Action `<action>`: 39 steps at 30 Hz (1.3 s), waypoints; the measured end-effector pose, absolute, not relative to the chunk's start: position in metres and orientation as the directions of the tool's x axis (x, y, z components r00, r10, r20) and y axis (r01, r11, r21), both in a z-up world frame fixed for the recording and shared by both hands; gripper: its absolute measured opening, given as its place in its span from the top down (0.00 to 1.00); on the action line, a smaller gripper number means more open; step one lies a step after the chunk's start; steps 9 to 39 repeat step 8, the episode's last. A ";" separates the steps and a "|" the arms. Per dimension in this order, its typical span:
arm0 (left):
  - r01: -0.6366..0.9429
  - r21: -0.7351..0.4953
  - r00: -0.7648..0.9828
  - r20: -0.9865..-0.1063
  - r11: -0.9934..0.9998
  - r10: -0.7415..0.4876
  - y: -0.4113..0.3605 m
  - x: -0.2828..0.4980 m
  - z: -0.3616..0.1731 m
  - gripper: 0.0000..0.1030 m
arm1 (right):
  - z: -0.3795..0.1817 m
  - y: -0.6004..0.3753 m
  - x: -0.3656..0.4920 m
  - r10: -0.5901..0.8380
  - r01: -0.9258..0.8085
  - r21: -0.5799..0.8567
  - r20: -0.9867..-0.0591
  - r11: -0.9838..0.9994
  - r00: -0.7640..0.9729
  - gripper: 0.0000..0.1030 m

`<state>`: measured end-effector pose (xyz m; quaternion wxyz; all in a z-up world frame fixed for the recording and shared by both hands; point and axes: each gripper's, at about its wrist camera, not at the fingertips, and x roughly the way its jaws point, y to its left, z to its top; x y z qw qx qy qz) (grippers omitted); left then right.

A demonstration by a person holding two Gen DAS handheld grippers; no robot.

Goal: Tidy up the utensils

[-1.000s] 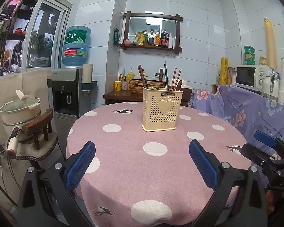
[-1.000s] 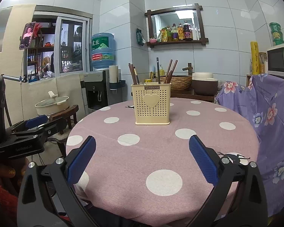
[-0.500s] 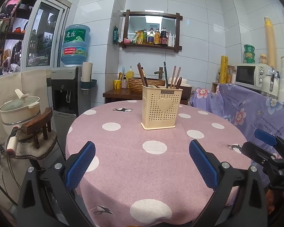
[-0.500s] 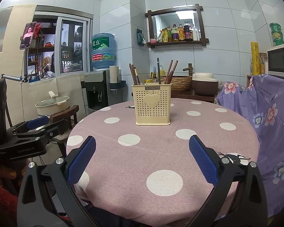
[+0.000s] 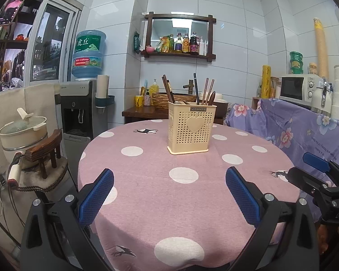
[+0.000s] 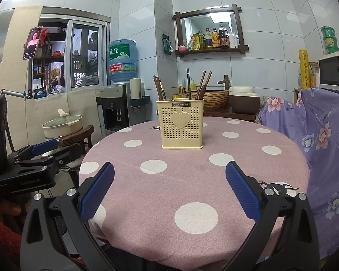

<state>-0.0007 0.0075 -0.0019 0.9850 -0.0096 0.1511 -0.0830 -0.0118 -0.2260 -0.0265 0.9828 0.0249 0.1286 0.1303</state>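
Observation:
A beige perforated utensil holder [image 5: 191, 128] with a heart on its front stands upright near the middle of a round table with a pink polka-dot cloth [image 5: 180, 180]. It also shows in the right wrist view [image 6: 181, 124]. Several chopsticks and dark utensils [image 5: 196, 90] stand in it, also seen from the right wrist [image 6: 187, 87]. My left gripper [image 5: 169, 194] is open and empty, held back at the table's near edge. My right gripper [image 6: 169, 189] is open and empty, also at the near edge. Each gripper shows at the side of the other's view.
A water dispenser [image 5: 83, 106] and a stool with a pot [image 5: 22, 131] stand left of the table. A purple floral cloth [image 5: 293, 126] covers furniture on the right, with a microwave [image 5: 298, 88] behind. A wicker basket [image 6: 214, 98] sits on a side table beyond.
Both grippers have drawn slightly back and lower from the table; the holder sits a little farther and higher in view. Nothing was taken hold of.

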 end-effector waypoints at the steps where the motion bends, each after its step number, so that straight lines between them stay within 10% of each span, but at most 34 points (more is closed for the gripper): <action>1: 0.158 -0.041 0.941 -0.298 0.987 -0.163 0.008 0.000 -0.002 0.05 | -0.026 -0.226 -0.012 0.263 -0.250 0.083 -0.246 0.965 0.933 0.05; 39: 0.153 -0.040 0.940 -0.303 0.987 -0.158 0.007 0.000 -0.001 0.05 | -0.027 -0.227 -0.012 0.265 -0.251 0.085 -0.247 0.964 0.932 0.05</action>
